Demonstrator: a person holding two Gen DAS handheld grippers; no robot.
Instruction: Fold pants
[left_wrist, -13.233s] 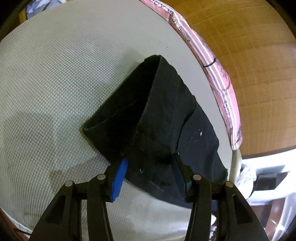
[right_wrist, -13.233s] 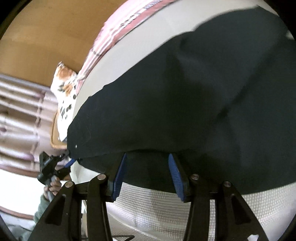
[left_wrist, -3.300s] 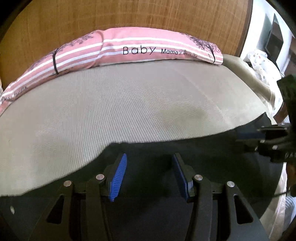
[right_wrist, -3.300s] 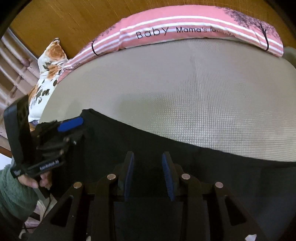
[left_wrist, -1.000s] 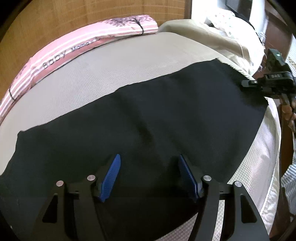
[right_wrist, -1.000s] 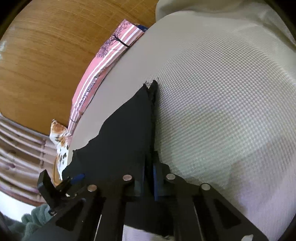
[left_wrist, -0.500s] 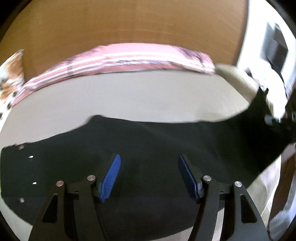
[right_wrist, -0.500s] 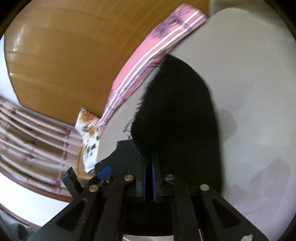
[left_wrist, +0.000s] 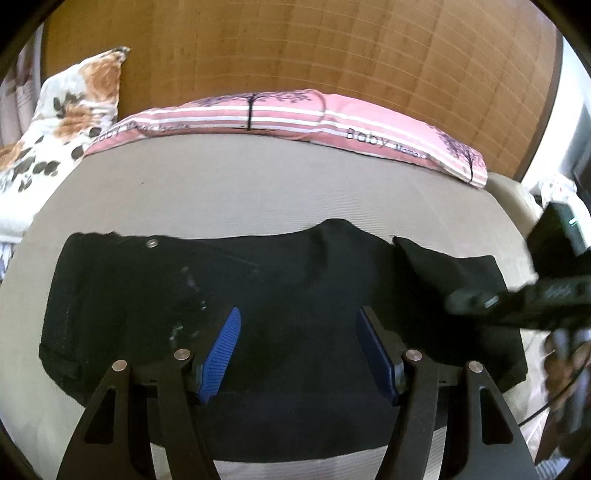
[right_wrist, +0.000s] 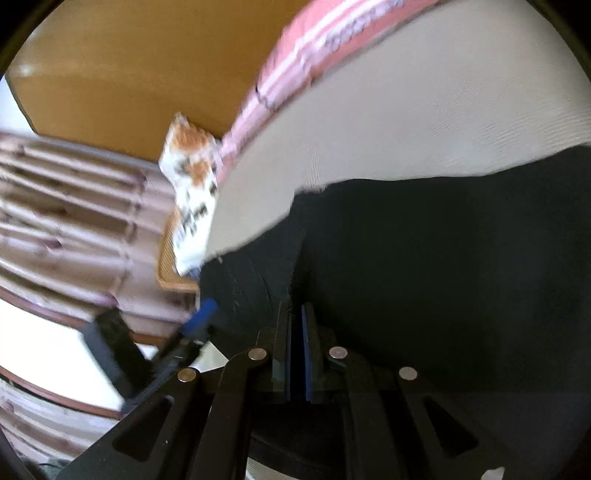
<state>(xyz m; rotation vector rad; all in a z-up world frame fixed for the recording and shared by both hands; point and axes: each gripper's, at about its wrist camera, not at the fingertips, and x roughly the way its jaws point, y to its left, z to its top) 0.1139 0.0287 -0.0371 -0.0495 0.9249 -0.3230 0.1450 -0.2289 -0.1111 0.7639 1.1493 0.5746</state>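
The black pants lie across the beige mattress, waistband with a metal button to the left, the leg end folded over from the right. My left gripper is open just above the pants' near edge, nothing between its blue pads. My right gripper is shut on the pants' leg fabric. It shows in the left wrist view at the right, over the folded part. The left gripper shows in the right wrist view at the lower left.
A pink striped bolster lies along the far edge of the mattress against a wooden headboard. A floral pillow sits at the far left. A striped curtain hangs beyond the bed's left end.
The right gripper has carried the leg end over toward the waistband, so the pants now lie doubled. The left gripper has turned to face the headboard and stays open.
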